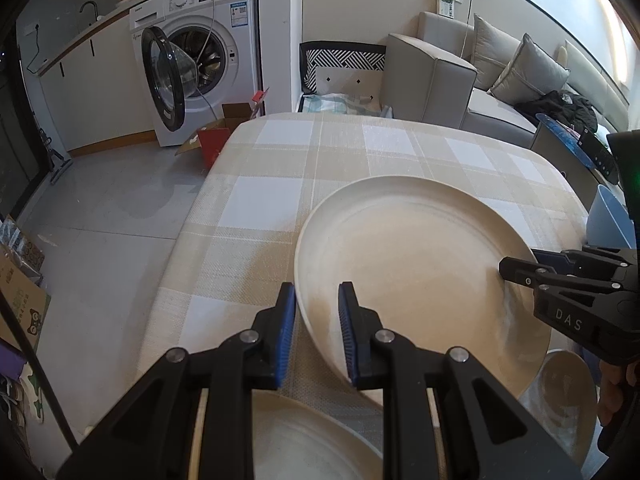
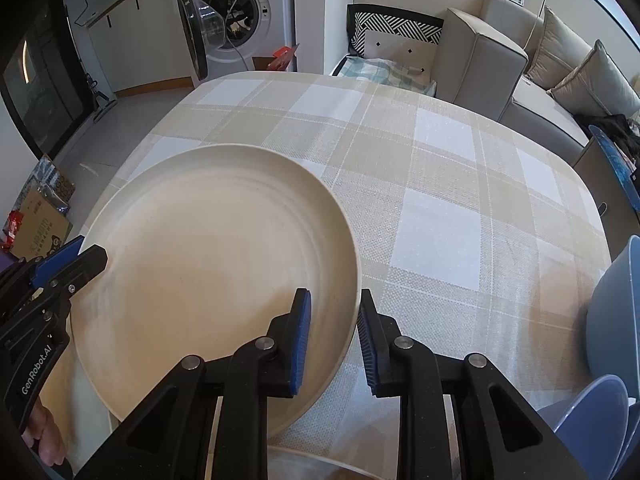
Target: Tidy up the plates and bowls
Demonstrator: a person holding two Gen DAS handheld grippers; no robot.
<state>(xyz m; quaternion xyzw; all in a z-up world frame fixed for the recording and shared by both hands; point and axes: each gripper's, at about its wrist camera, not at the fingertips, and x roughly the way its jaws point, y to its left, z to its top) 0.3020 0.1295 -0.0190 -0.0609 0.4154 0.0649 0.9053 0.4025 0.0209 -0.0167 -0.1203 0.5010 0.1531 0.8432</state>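
A large cream plate (image 1: 420, 264) (image 2: 216, 264) is held by its rim between both grippers over the checked tablecloth (image 1: 280, 184) (image 2: 440, 200). My left gripper (image 1: 316, 292) (image 2: 90, 250) is shut on the plate's left rim, one blue pad inside and one outside. My right gripper (image 2: 334, 296) (image 1: 506, 266) is shut on the opposite rim in the same way. Near me, partly under the held plate, lies a second cream plate (image 1: 312, 440) (image 2: 312, 456). A cream bowl (image 1: 568, 396) sits to the right of it.
Blue bowls (image 2: 612, 320) (image 1: 608, 216) stand at the table's right edge, and another blue bowl (image 2: 592, 420) lies nearer. Beyond the table are a grey sofa (image 1: 432, 76), a washing machine (image 1: 200, 52) with its door open, and cardboard boxes (image 1: 212, 140) on the floor.
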